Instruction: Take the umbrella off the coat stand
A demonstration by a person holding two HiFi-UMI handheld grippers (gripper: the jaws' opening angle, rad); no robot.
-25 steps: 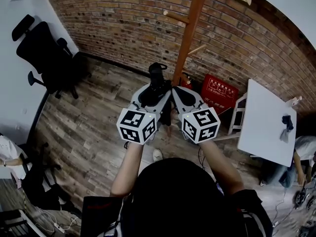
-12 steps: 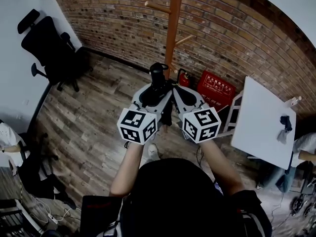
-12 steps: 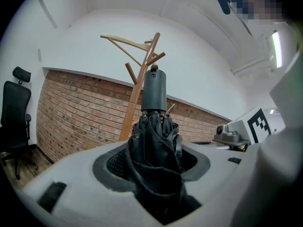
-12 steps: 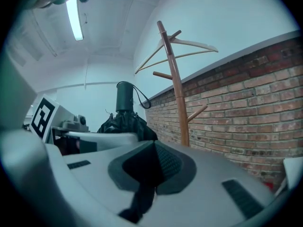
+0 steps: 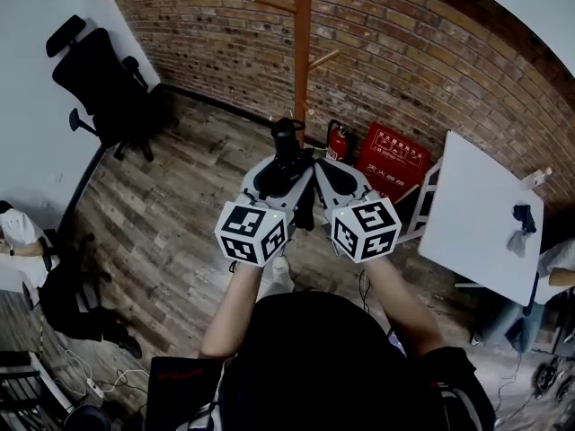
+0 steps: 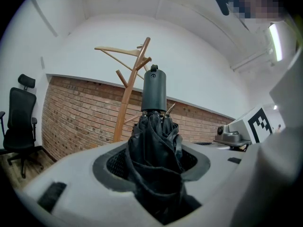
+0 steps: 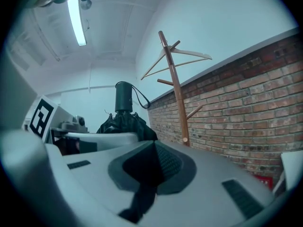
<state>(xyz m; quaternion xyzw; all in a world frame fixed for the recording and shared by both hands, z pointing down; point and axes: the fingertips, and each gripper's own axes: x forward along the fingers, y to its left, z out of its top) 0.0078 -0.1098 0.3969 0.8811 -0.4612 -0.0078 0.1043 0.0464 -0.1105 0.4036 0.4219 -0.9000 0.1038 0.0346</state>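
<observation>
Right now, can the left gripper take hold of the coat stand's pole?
Probably not. The left gripper has its jaws closed on the folded umbrella, so they have no room for anything else. The coat stand itself stands ahead by the brick wall, with only bare floor in between.

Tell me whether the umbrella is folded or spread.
Folded. The umbrella has its black canopy bunched in pleats below the handle, rib tips drawn in, clamped in the jaws of the left gripper.
</observation>
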